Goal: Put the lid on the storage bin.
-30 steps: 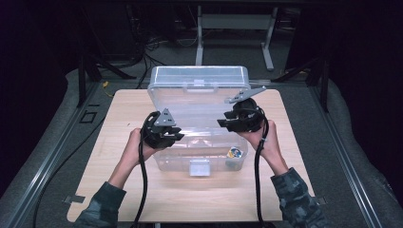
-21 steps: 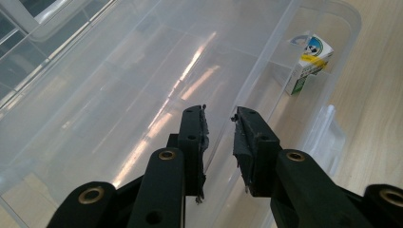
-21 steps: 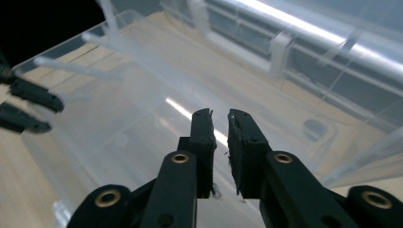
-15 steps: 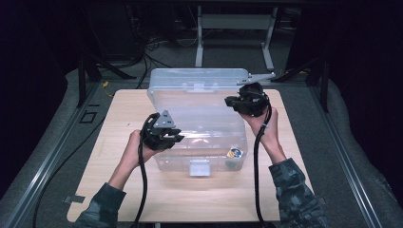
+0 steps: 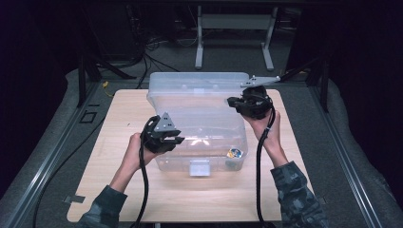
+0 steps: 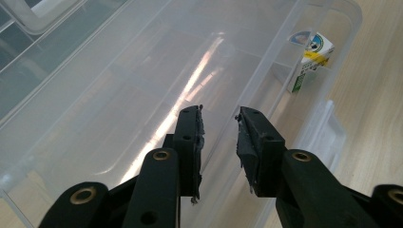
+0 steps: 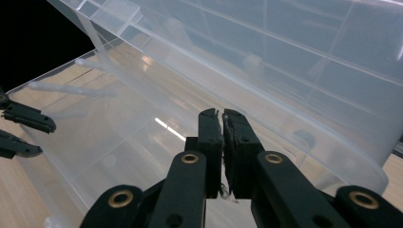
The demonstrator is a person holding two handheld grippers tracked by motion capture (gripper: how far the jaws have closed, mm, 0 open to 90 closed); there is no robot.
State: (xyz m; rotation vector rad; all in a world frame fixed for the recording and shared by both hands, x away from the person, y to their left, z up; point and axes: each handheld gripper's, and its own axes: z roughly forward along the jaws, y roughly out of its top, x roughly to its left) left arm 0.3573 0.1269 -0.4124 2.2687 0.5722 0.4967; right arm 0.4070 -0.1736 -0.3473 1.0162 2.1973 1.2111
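Hidden or unclear: in the high view the jaws of both grippers are covered by their own black bodies and grey three-cornered plates; the print on the small carton is too small to read; the room past the table is dark.
Storage box (image 5: 199, 118): centre of the high view, on the wooden table (image 5: 119, 123). Clear, thin, glossy plastic, rectangular with rounded corners and a raised rim; light streaks glare across its floor.
Lid (image 5: 199, 83): same clear plastic, ribbed in a grid, raised at the far side of the box, upper centre of the high view; in the right gripper view it slants across the upper right.
Latch (image 5: 199, 167): a cloudy white tab at the middle of the near wall, lower centre.
Small carton (image 6: 311, 59): upper right of the left gripper view, inside the box at its corner; white card with yellow and green print and a round emblem.
Left gripper (image 6: 219, 137): lower centre of its own view, over the box's near rim; black ridged pads stand a narrow gap apart, pressing on nothing.
Right gripper (image 7: 222, 142): lower centre of its own view, pads clenched together just under the lid's edge; whether a thin lip of plastic sits between them cannot be told.
Table: pale wood grain, matt, rounded corners.
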